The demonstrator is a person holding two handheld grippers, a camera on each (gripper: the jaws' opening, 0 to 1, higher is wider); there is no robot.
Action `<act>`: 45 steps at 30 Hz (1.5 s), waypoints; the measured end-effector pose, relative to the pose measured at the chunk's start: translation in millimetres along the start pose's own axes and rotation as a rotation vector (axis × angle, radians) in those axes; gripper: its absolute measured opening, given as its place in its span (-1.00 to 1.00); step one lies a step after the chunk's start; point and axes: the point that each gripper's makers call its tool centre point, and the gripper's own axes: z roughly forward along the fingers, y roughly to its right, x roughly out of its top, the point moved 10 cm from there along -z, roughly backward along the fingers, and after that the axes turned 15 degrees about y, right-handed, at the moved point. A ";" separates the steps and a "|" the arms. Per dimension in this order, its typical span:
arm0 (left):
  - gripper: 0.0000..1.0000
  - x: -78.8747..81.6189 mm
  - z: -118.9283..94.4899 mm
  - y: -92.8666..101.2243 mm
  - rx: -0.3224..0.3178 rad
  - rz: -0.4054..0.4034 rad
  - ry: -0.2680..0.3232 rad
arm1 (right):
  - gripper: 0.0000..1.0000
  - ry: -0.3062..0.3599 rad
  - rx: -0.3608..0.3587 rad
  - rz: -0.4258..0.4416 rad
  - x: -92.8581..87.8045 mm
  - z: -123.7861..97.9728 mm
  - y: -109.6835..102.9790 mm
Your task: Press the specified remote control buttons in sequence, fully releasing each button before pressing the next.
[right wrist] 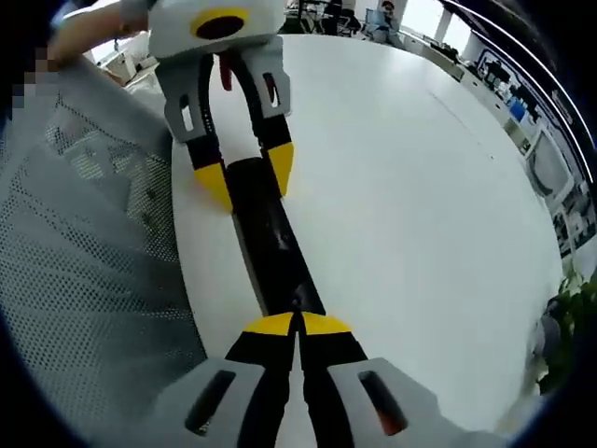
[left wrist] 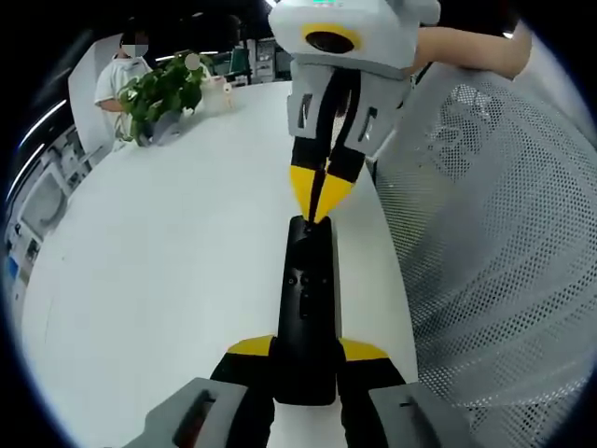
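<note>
1 slim black remote (left wrist: 308, 308) gripped by left claw (left wrist: 306, 350); right claw (right wrist: 298, 324) pinched together.

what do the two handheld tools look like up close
Both match: the left tool and the right tool have black jaws capped with yellow tips, mounted on light grey bodies with dark slotted openings. Seen head-on from the other view, each carries a pale housing with a yellow-ringed lens.
</note>
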 end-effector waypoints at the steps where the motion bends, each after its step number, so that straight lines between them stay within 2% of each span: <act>1: -0.50 0.0 0.0 0.0 0.000 0.001 0.000 | -1.00 -0.002 0.000 -0.003 0.2 0.3 0.3; 9: -0.49 0.2 0.0 0.1 0.000 -0.001 0.001 | -1.00 0.033 -0.016 0.038 -4.6 -1.6 2.0; 14: -0.49 0.5 0.4 0.6 0.000 0.001 -0.001 | -1.00 0.070 -0.021 0.103 -8.8 -3.1 3.6; 19: -0.49 0.1 0.3 0.9 0.001 -0.002 0.003 | -1.00 0.084 -0.021 0.111 -9.6 -3.6 2.0; 23: -0.49 0.7 0.4 1.2 0.001 0.002 -0.001 | -1.00 0.074 -0.014 0.088 -7.8 -2.9 2.5; 30: -0.50 1.4 0.5 1.9 -0.003 0.016 -0.013 | -1.00 0.090 -0.006 0.134 -9.8 -3.6 5.0; 35: -0.50 1.0 0.4 2.6 0.006 0.007 -0.010 | -1.00 0.082 -0.008 0.107 -8.4 -3.3 2.8; 40: -0.50 1.5 0.5 4.5 0.009 0.015 -0.019 | -1.00 0.088 0.001 0.165 -9.7 -3.3 6.4; 45: -0.50 1.1 0.2 4.6 0.010 0.010 -0.017 | -1.00 0.089 0.006 0.169 -9.4 -3.4 5.9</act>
